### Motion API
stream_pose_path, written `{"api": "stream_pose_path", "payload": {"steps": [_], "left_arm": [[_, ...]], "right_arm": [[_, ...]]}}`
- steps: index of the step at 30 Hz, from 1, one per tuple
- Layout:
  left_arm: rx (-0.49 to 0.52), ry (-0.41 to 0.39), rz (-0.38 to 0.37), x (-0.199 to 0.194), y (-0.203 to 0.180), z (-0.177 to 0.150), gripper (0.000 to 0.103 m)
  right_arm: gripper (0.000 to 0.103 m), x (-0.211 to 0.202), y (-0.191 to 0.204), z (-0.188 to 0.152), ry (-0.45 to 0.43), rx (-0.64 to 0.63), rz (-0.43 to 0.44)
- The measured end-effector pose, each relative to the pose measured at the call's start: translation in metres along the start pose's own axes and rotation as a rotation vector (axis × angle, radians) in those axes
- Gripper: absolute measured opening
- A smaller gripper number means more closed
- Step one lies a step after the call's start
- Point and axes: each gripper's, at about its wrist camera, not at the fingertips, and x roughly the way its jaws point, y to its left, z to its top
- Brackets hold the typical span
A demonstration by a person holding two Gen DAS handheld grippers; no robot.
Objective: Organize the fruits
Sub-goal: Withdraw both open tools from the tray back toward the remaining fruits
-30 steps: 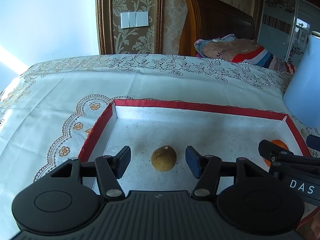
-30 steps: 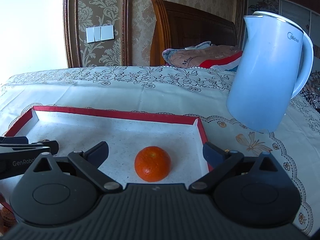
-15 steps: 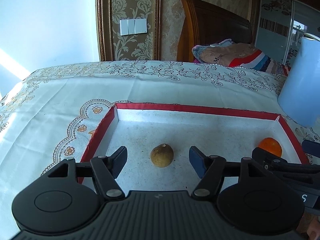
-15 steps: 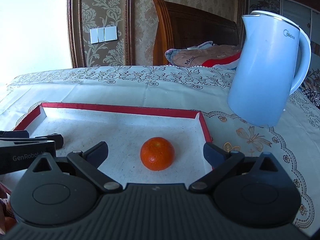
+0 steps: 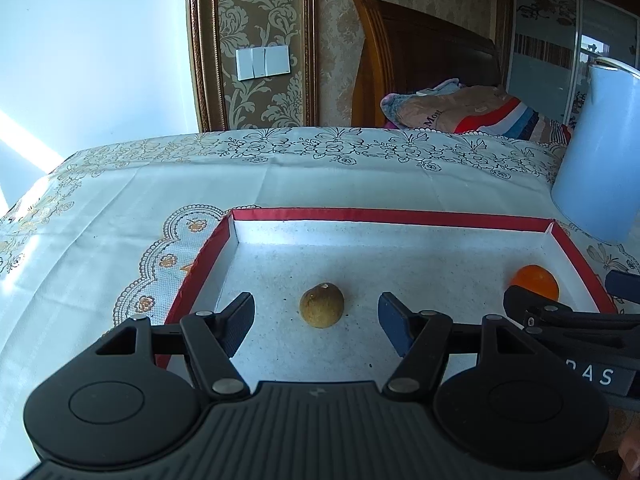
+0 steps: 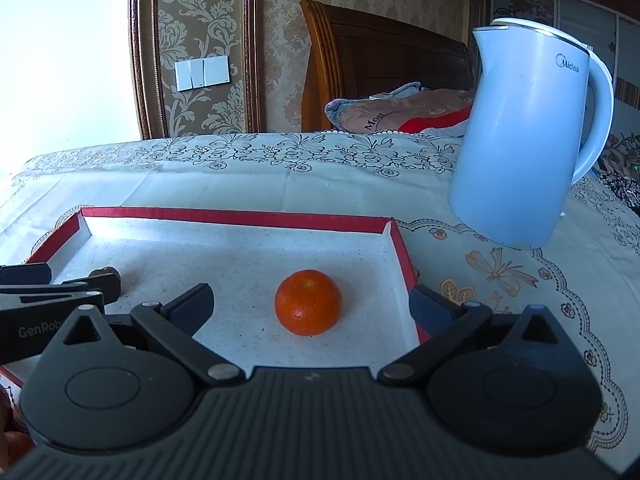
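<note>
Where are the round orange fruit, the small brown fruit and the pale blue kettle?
round orange fruit (image 6: 308,302), right wrist view, front skin
small brown fruit (image 5: 321,306), left wrist view, middle
pale blue kettle (image 6: 520,144), right wrist view, body

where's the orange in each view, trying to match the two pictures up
Left wrist view: the orange sits far right, near the tray's right wall, partly hidden by the right tool.
Right wrist view: the orange is centre frame, on the tray floor between that tool's open fingers, touching neither.
Shared landmark: the red-rimmed tray; the blue kettle stands beyond its right corner.
</note>
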Motion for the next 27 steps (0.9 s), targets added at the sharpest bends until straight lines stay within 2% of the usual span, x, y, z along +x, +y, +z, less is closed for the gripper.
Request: {"api": "stream_pose_path", "payload": {"steps": [14, 19, 27], "left_arm": [[-0.013, -0.014, -0.011, -0.014, 0.004, -0.008, 0.068], [0.000, -0.024, 0.008, -0.017, 0.002, -0.012, 0.073], [-0.008, -0.022, 0.006, -0.025, 0.007, -0.019, 0.074]], "right_arm": [[0.103, -0.005, 0.002, -0.006, 0.007, 0.001, 0.011], [0.103, -0.010, 0.001, -0.007, 0.002, 0.006, 0.019], [0.103, -0.017, -0.003, -0.012, 0.011, 0.022, 0.022]]}}
